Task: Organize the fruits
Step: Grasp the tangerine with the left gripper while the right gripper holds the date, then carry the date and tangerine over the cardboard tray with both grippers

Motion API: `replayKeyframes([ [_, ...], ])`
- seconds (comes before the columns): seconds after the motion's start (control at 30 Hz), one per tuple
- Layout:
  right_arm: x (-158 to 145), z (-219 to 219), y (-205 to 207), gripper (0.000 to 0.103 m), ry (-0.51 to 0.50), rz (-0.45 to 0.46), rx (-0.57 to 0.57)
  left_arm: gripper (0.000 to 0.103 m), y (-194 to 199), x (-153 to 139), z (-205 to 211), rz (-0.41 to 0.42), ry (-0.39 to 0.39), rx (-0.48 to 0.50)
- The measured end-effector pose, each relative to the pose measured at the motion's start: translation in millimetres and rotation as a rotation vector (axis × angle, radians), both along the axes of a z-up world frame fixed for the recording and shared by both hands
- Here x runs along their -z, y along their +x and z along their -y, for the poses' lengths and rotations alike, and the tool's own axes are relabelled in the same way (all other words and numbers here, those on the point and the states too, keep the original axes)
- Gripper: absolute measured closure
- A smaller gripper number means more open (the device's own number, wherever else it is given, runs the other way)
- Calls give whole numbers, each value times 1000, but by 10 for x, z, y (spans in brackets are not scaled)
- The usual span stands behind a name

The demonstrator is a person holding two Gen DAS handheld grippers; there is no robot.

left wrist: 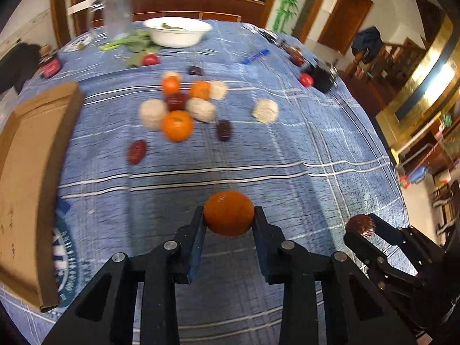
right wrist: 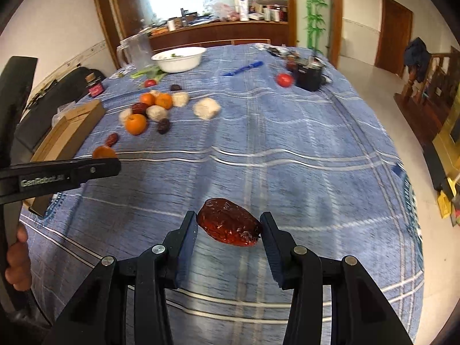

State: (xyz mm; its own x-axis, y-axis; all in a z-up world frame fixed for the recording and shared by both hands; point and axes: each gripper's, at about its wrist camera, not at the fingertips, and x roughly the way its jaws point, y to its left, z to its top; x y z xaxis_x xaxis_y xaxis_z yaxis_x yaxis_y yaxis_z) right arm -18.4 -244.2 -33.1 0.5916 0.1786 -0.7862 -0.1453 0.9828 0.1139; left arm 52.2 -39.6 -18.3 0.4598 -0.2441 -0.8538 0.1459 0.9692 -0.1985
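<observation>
Gripping one orange (left wrist: 228,213) low centre in the left wrist view, the left gripper (left wrist: 229,215) has its pads pressed on both sides. Right gripper (right wrist: 229,224) clamps one red date (right wrist: 229,222), low centre in its own view. Loose pile mid-left: three oranges (right wrist: 136,124), about four dates (right wrist: 163,126), about five pale foam-wrapped fruits (right wrist: 206,108). Two tomatoes (right wrist: 284,80) further up. One white bowl (right wrist: 178,59) at upper centre holds green scraps. One cardboard box (left wrist: 31,172) on the left edge, contents not visible. Blue checked tablecloth (right wrist: 302,149) underneath.
</observation>
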Motion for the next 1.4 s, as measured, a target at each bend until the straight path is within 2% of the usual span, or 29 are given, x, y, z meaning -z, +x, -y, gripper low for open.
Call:
replayKeyframes([
  [0.27,-86,-723,145,54,-7,8,-125,72,-169,-191,-765,63,6,-115],
  [0.5,-215,-1550,278,54,-11,17,-272,72,-309,-288,-1541,97,14,-245],
  [0.8,-341,-2654,458,54,-29,50,-479,72,-457,-131,-2514,65,54,-437],
  [1.0,-225,-3333,528,54,-32,35,-602,72,-546,47,-3030,24,96,-529],
  [1.13,11,-3632,599,54,-49,-23,-640,71,-538,147,-3153,1,116,-537],
  [1.4,166,-3694,660,53,-66,-66,-634,71,-457,269,-3119,-5,204,-500],
])
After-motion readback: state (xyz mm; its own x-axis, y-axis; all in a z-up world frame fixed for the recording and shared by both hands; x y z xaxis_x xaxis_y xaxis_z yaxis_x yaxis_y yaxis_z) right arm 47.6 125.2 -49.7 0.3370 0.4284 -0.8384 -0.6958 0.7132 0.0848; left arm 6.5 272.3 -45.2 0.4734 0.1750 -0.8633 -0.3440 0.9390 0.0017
